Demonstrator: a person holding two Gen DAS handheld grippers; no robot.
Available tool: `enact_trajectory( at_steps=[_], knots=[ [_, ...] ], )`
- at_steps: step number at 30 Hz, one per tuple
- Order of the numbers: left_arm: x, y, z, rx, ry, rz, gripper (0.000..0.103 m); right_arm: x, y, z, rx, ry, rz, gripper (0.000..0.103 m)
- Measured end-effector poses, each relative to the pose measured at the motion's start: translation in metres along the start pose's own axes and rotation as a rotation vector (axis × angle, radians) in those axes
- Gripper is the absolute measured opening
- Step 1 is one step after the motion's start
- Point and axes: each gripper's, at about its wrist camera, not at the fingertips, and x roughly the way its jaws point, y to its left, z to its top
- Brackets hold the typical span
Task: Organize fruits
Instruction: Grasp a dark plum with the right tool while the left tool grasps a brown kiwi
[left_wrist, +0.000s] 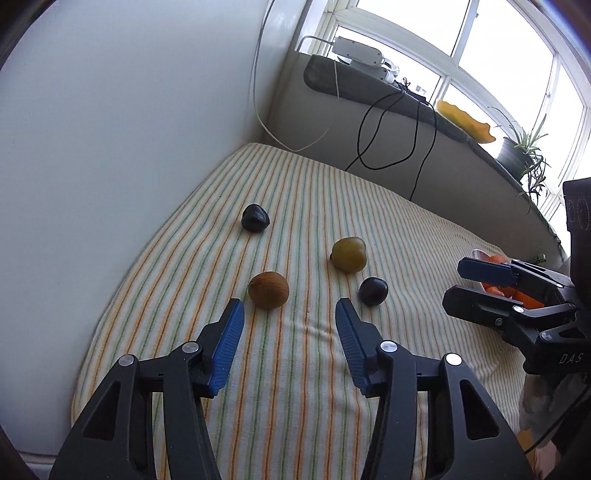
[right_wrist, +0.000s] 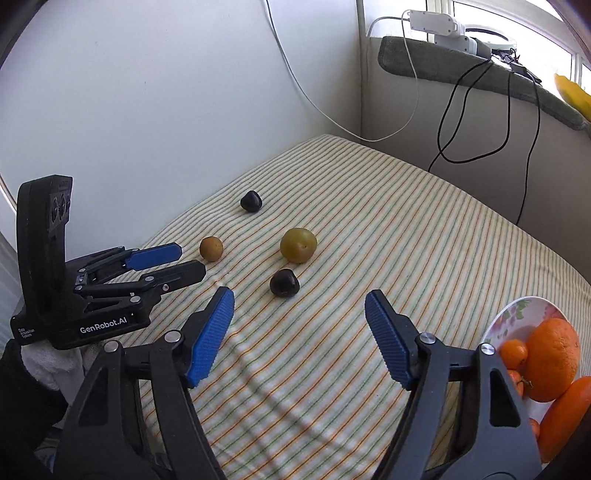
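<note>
Four loose fruits lie on the striped cloth (left_wrist: 295, 387): a dark one at the back (left_wrist: 255, 218), a brown round one (left_wrist: 268, 290), a yellow-green one (left_wrist: 349, 254) and a second dark one (left_wrist: 373, 291). My left gripper (left_wrist: 289, 303) is open and empty, its tips just short of the brown fruit. My right gripper (right_wrist: 299, 293) is open too, and the nearer dark fruit (right_wrist: 284, 282) lies just beyond its tips, untouched. In the right wrist view the left gripper (right_wrist: 192, 261) reaches toward the brown fruit (right_wrist: 211, 248). A patterned plate (right_wrist: 517, 317) at the right holds several oranges (right_wrist: 552, 360).
A white wall (left_wrist: 110, 147) borders the cloth on the left. Black and white cables (left_wrist: 388, 129) hang down the back wall. The windowsill (left_wrist: 369, 85) carries a white device (left_wrist: 356, 51), a yellow dish (left_wrist: 465, 120) and a potted plant (left_wrist: 517, 155).
</note>
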Motion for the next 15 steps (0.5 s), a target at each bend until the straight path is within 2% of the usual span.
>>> enact_trajectory(
  at_steps=[2, 4, 7, 15],
  knots=[
    [0.003, 0.004, 0.003, -0.008, 0.003, -0.003, 0.047, 0.009, 0.001, 0.001, 0.001, 0.013, 0.006, 0.068],
    [0.007, 0.008, 0.004, -0.015, 0.013, -0.004, 0.043, 0.018, 0.002, 0.002, 0.005, 0.031, 0.017, 0.057],
    [0.014, 0.012, 0.005, -0.022, 0.031, -0.013, 0.037, 0.03, 0.004, 0.002, 0.001, 0.054, 0.026, 0.049],
    [0.023, 0.01, 0.007, -0.021, 0.049, -0.019, 0.037, 0.052, 0.008, 0.005, -0.007, 0.083, 0.011, 0.042]
  ],
)
